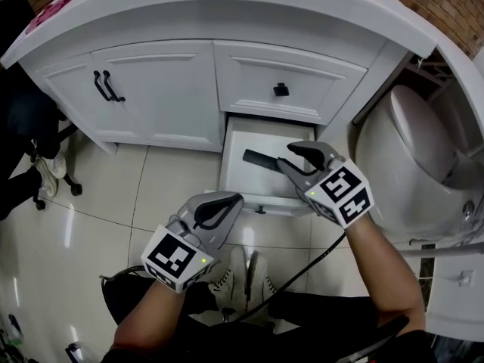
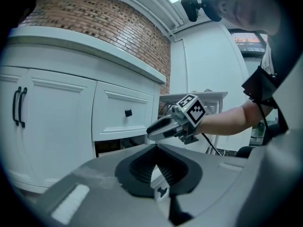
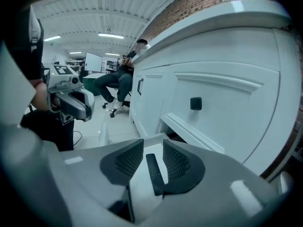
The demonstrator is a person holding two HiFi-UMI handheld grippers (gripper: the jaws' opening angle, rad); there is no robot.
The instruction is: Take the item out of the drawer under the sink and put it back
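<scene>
while head view shows black item [image 1: 259,159] in drawer [image 1: 246,181], right tongs [image 3: 153,149] apart astride it, left tongs [image 1: 239,198] closed, empty

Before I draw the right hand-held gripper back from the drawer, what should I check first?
1. Drawer pulled open: ok.
2. Dark item lying flat inside the drawer: ok.
3. Right hand-held gripper over the drawer, jaws apart, not clamping the item: ok.
4. Item free of any touch from that gripper: cannot tell, they sit very close.
5. Left hand-held gripper shut, nothing in it, near the drawer front: ok.
</scene>
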